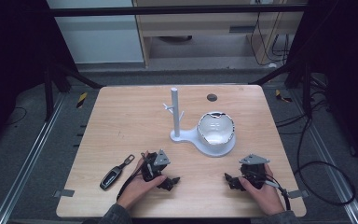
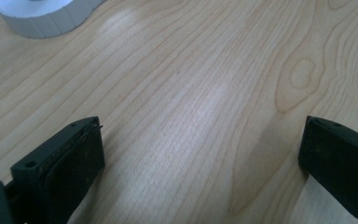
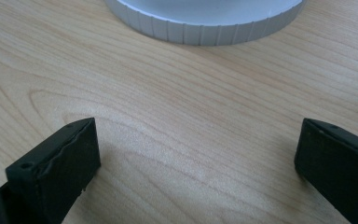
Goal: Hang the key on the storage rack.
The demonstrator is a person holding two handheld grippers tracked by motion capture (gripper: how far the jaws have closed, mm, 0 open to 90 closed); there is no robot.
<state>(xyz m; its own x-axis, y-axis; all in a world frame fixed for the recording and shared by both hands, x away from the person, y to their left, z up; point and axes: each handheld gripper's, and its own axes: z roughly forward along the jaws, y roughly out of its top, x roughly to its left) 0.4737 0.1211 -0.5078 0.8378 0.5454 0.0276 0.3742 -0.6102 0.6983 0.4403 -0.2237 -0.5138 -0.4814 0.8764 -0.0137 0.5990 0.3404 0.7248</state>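
You are seated at a light wooden table (image 1: pixel 121 135) with rounded corners and a small dark round inset (image 1: pixel 211 97) near its far edge. Grey carpet floor (image 1: pixel 23 149) surrounds it, crossed by metal rails (image 1: pixel 32 154) on both sides and marked with yellow-and-black striped tape (image 1: pixel 81 99). Black frame bars (image 1: pixel 177 11) stand around the table. Beyond it is a pale wall panel (image 1: pixel 98 32) and a wooden cabinet (image 1: pixel 205 28). Black cables (image 1: pixel 317 154) coil on the floor at your right. The lighting is dim and even.
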